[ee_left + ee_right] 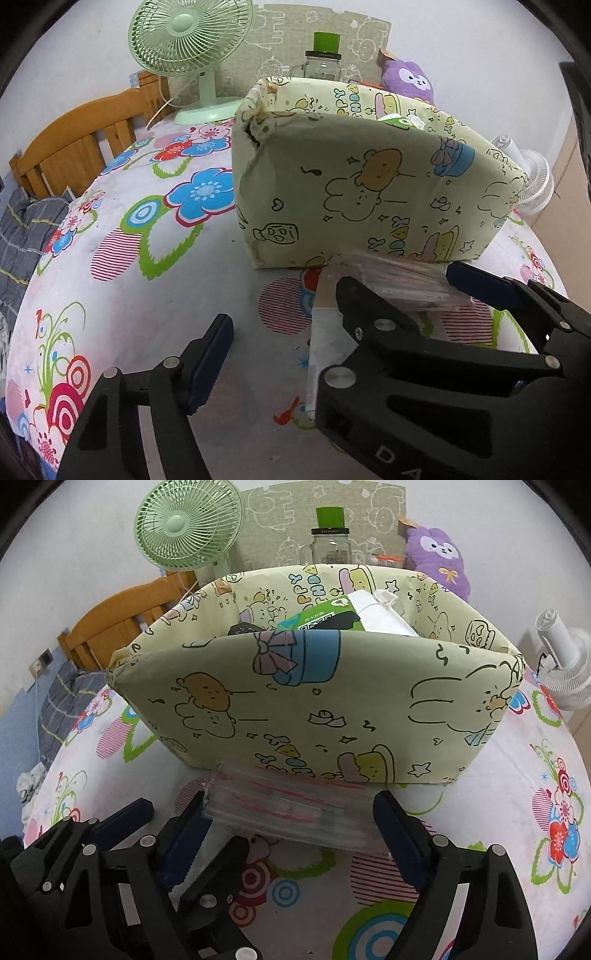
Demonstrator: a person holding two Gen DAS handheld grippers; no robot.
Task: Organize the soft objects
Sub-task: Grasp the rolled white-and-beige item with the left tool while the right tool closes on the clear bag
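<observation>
A flat pack of clear zip bags (291, 812) with red lines lies on the floral cloth against the front wall of a cartoon-print box (314, 709). My right gripper (293, 823) stands open around it, one blue pad at each end, and the pack is not squeezed. In the left wrist view the pack (406, 284) shows between the right gripper's fingers (476, 284). My left gripper (297, 336) is open; its left finger (210, 358) hangs over bare cloth and its right finger is hidden under the right gripper. A purple plush (439, 557) sits behind the box.
The box (369, 184) holds a green tissue pack (325, 618) and a white bundle (384, 616). Behind it stand a green fan (188, 44), a glass jar (330, 542) and a white fan (565, 664). A wooden headboard (74, 140) is at the left.
</observation>
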